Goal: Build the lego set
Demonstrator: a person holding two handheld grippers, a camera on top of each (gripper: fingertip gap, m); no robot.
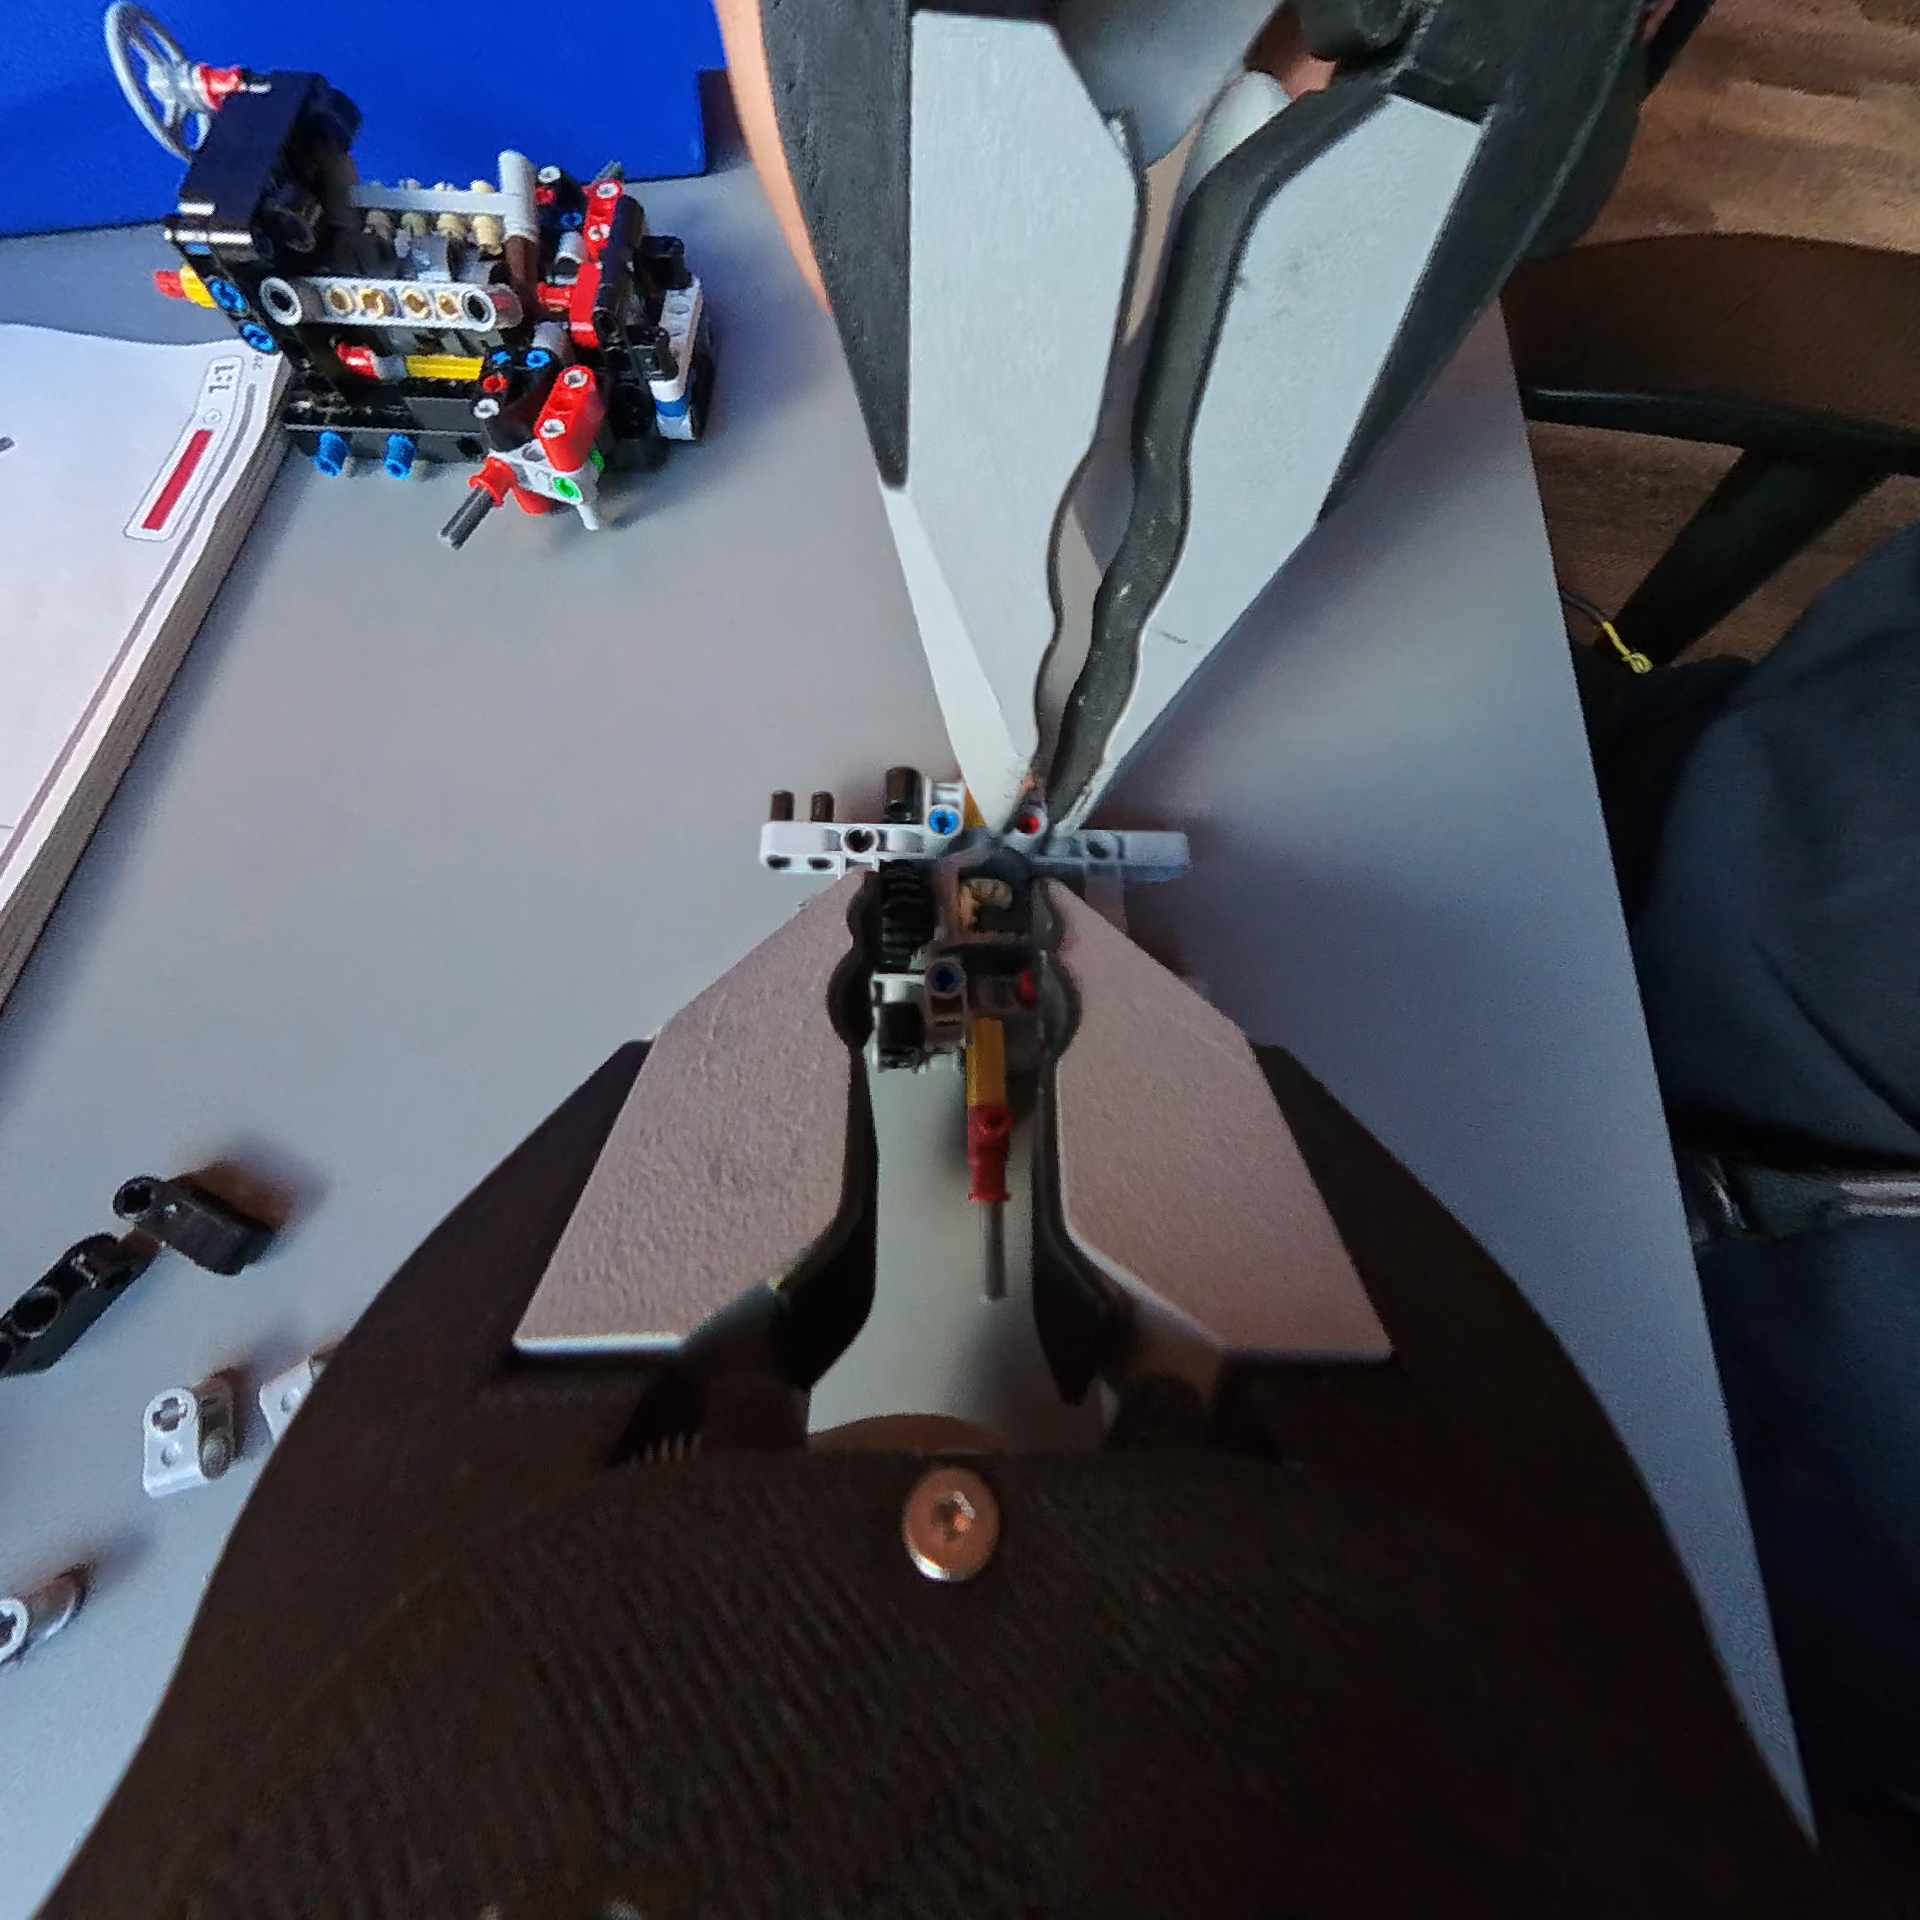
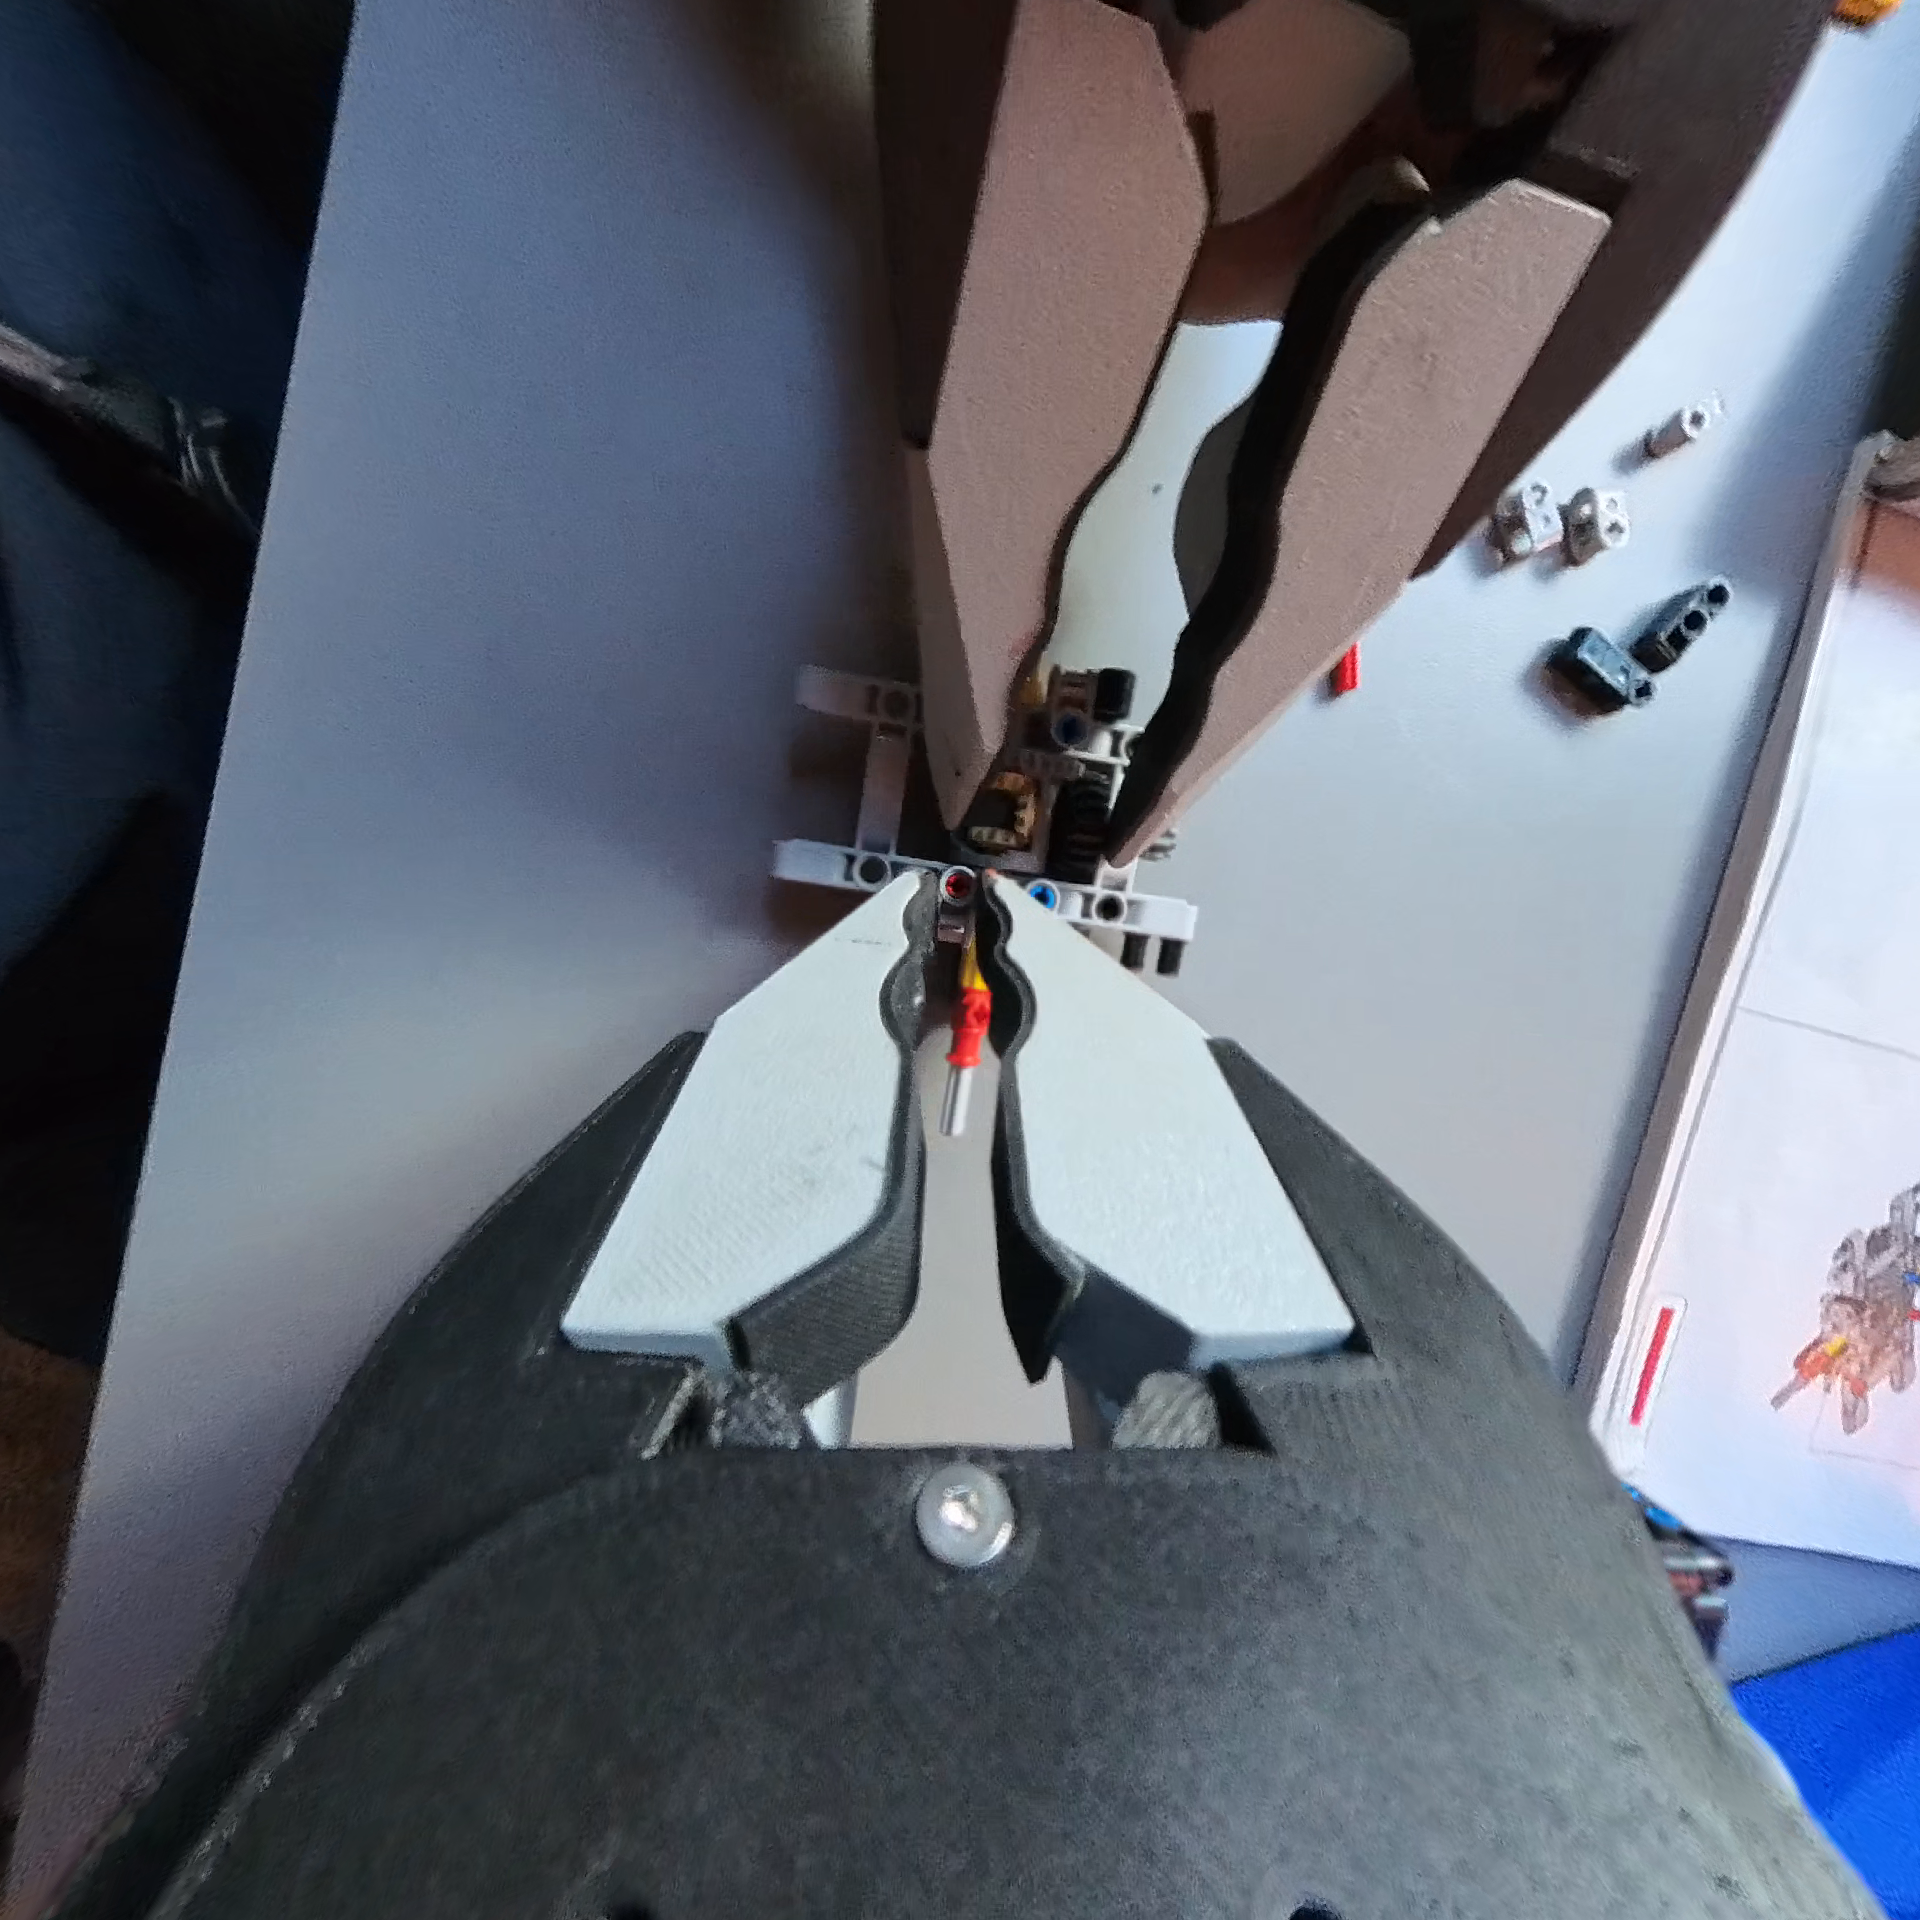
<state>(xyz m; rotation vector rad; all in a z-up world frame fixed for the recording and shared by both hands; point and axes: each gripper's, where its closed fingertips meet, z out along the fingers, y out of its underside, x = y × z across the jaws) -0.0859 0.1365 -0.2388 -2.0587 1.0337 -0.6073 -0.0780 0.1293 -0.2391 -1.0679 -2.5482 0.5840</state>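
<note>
A small building-toy assembly (image 1: pixel 862 844) of white beams, black gears and a tan gear lies on the grey table (image 1: pixel 520 831). My left gripper (image 1: pixel 956 904), with brownish fingers, is shut on its middle, and both pads touch its sides. A yellow axle with a red bush (image 1: pixel 987 1143) runs back between these fingers. My right gripper (image 2: pixel 956 885), with white fingers, is shut on a small grey connector with a red pin (image 2: pixel 956 886) at the assembly's (image 2: pixel 831 862) long beam. The right gripper (image 1: pixel 1029 805) comes in from above in the left wrist view. The left gripper (image 2: pixel 1044 842) does so in the right wrist view.
A larger toy model (image 1: pixel 447 312) with a steering wheel stands at the far left, beside an instruction booklet (image 1: pixel 94 499). Loose black parts (image 1: pixel 197 1216) and small grey parts (image 1: pixel 192 1439) lie near the booklet. The table edge, a chair (image 1: pixel 1714 343) and a person's dark clothing (image 1: pixel 1787 935) are on the right. My left and right fingertips are right by each other. Left tips and right tips are each some 15 cm from the larger toy model (image 1: pixel 447 312).
</note>
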